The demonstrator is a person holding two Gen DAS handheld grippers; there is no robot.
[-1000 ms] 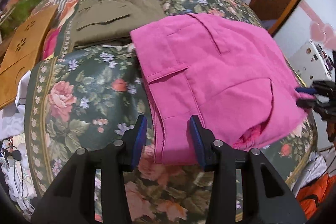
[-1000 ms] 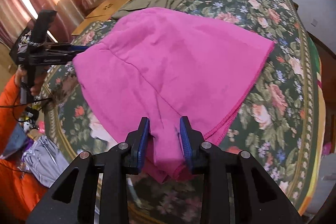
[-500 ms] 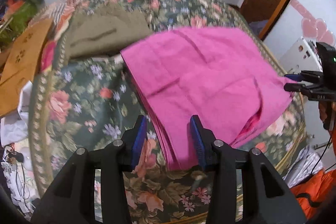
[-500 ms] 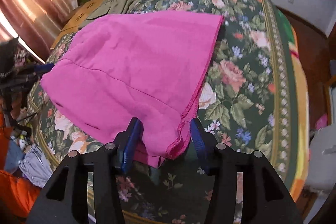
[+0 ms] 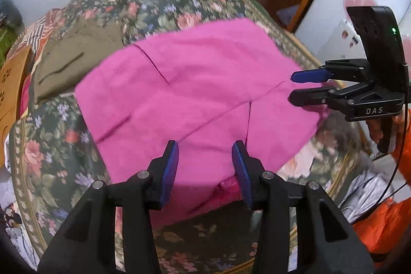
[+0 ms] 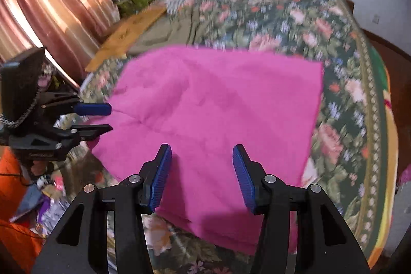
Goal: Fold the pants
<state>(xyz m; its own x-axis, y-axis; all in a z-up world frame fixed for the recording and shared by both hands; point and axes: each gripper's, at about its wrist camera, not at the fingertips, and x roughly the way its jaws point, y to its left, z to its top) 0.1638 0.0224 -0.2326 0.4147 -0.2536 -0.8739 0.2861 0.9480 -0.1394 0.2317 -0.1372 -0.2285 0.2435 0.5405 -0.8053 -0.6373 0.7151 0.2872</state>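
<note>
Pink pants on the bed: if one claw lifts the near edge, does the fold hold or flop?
Probably flops: the pink pants are soft cloth, draping over the bedspread edge. Layers likely slide apart; a loose inner layer shows underneath. Likely light, so a push would bunch it.

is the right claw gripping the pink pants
No, the right claw is open above the pink pants, which lie flat on the bed with neither pad pressing on them.
</note>
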